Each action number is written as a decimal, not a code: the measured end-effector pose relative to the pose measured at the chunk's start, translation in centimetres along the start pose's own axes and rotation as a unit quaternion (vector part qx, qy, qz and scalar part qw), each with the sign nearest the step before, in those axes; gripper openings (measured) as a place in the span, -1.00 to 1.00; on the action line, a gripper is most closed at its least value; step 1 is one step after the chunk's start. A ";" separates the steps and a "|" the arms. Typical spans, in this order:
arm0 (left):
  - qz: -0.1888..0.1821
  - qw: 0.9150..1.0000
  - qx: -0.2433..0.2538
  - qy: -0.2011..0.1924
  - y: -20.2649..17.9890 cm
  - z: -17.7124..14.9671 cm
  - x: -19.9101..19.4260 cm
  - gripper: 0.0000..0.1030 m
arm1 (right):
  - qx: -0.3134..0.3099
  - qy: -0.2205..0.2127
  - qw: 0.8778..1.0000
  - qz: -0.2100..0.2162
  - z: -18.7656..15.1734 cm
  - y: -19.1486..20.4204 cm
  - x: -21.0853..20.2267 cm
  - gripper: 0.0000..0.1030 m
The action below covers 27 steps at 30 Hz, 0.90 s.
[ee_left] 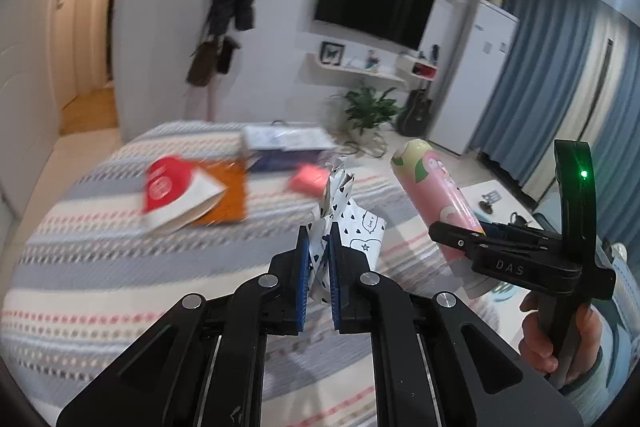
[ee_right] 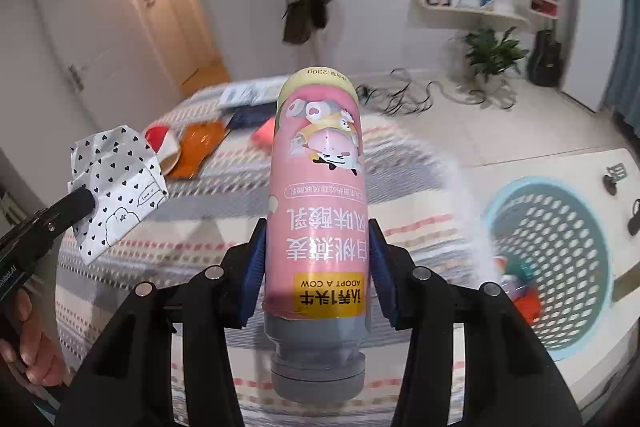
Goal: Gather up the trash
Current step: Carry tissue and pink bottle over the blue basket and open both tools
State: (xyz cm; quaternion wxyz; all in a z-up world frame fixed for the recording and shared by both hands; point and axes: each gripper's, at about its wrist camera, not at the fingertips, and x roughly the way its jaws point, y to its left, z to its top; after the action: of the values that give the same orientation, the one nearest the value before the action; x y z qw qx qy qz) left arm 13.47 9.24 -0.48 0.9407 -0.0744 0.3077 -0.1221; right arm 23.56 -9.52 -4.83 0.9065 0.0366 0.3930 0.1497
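My left gripper [ee_left: 319,259] fingers pinch crumpled paper [ee_left: 348,223] at frame centre; right gripper [ee_right: 318,267] fingers clamp a pink bottle [ee_right: 316,187], basket [ee_right: 560,267] lower right.

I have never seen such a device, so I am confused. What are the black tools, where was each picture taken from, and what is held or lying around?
No robot is here. A person holds a hand tool with two fingers in each hand, and each tool carries a wide-angle camera looking along its fingers.

In the left camera's picture, the left gripper is shut on crumpled heart-print paper. In the right camera's picture, the right gripper is shut on a pink drink bottle, cap toward the camera.

Below lies a striped cover with a red-and-white booklet on an orange item. A light blue basket stands at the right, with some things inside.
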 end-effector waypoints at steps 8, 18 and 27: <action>-0.040 0.997 0.059 0.001 -8.4 2.7 4.4 -0.86 | 0.048 -0.042 0.996 -0.055 0.7 -7.8 -3.7 -0.14; -0.091 0.989 0.105 0.049 -17.4 2.5 13.0 -0.86 | 0.139 -0.036 0.983 -0.115 -1.0 -18.8 -4.1 -0.14; -0.116 0.979 0.129 0.109 -22.0 -0.8 20.2 -0.86 | 0.197 0.011 0.969 -0.146 -4.2 -24.9 -0.9 -0.13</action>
State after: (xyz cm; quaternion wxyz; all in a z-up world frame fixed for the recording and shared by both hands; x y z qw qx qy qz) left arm 24.74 -17.48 -7.71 0.8826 0.0260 0.3797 -0.2759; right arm 26.00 -33.72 -11.64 0.8893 0.1551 0.4254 -0.0640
